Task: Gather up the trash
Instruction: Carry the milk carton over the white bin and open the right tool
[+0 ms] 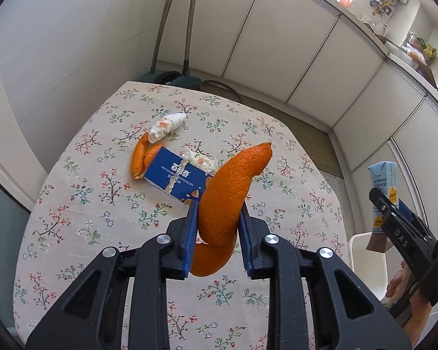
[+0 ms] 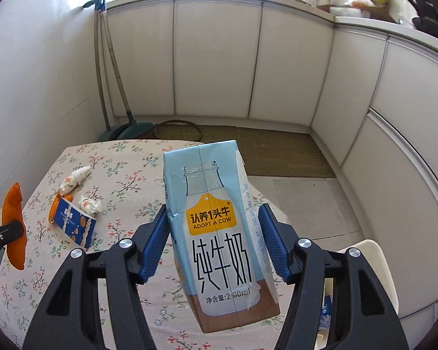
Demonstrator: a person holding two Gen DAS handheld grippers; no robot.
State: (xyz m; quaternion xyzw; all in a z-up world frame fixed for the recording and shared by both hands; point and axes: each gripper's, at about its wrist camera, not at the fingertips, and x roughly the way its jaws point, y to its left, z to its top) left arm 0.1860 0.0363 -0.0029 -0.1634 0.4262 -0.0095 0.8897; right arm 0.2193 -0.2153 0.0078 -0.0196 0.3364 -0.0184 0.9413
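My left gripper (image 1: 218,214) is shut on a long curled orange peel (image 1: 227,192) and holds it above the floral table (image 1: 102,204). My right gripper (image 2: 214,233) is shut on a light blue milk carton (image 2: 216,233), held upright above the table's right edge. The carton also shows in the left wrist view (image 1: 384,186), and the peel in the right wrist view (image 2: 13,221). On the table lie a blue snack box (image 1: 178,176), a second orange peel (image 1: 141,159) and two crumpled tissues (image 1: 166,125) (image 1: 200,159).
A white bin (image 1: 368,262) stands beside the table's right edge, below my right gripper; its rim shows in the right wrist view (image 2: 376,256). White cabinets (image 2: 219,58) run along the back and right. A broom and dustpan (image 2: 125,128) lean in the far corner.
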